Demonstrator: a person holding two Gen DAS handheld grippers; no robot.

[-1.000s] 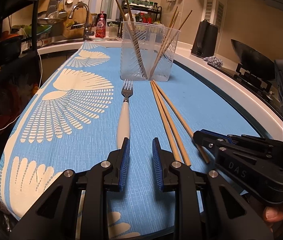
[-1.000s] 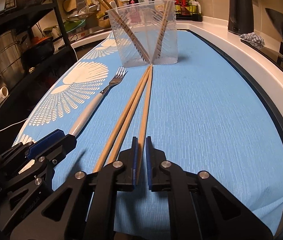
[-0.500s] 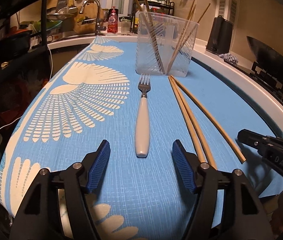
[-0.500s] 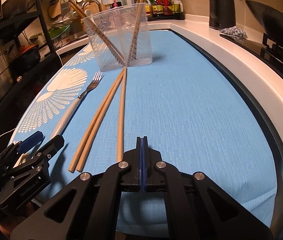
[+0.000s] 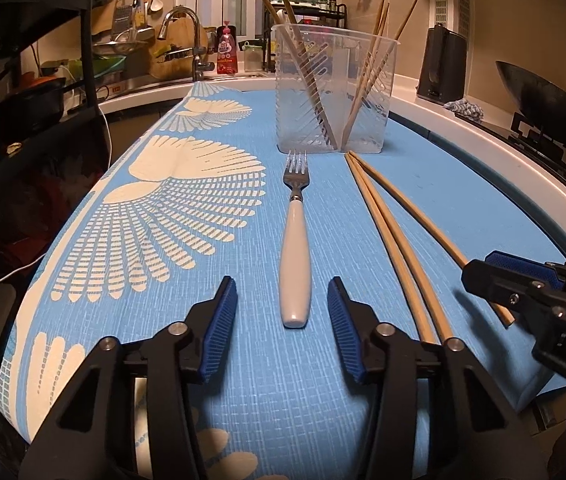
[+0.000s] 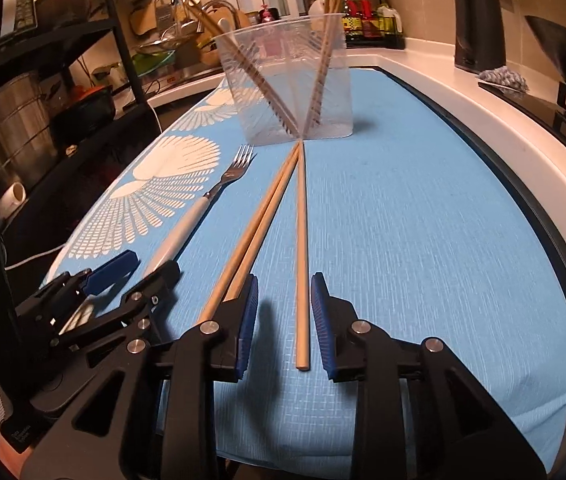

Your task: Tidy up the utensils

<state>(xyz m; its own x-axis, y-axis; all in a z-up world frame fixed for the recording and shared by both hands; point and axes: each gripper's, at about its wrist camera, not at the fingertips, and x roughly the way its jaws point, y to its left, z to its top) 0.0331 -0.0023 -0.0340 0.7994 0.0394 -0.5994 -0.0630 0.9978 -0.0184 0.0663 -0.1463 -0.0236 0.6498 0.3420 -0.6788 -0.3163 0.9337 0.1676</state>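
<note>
A white-handled fork (image 5: 295, 248) lies on the blue cloth (image 5: 463, 208), tines toward a clear plastic cup (image 5: 333, 92) that holds several chopsticks. My left gripper (image 5: 281, 312) is open, its pads on either side of the fork's handle end. Three loose wooden chopsticks lie to the right: a pair (image 5: 393, 240) and a single one (image 6: 302, 248). My right gripper (image 6: 283, 316) is open around the near end of the single chopstick. The fork (image 6: 199, 216) and cup (image 6: 289, 80) also show in the right wrist view.
A black rack (image 6: 43, 92) with pots stands at the left. A sink and faucet (image 5: 187, 44) lie behind the cloth. A black kettle (image 5: 443, 64) and a wok (image 5: 543, 108) stand on the white counter at the right. The cloth's front edge hangs near me.
My left gripper opened and drew back from the fork's handle. My right gripper let go of the single chopstick, shut, then opened around its near end.
</note>
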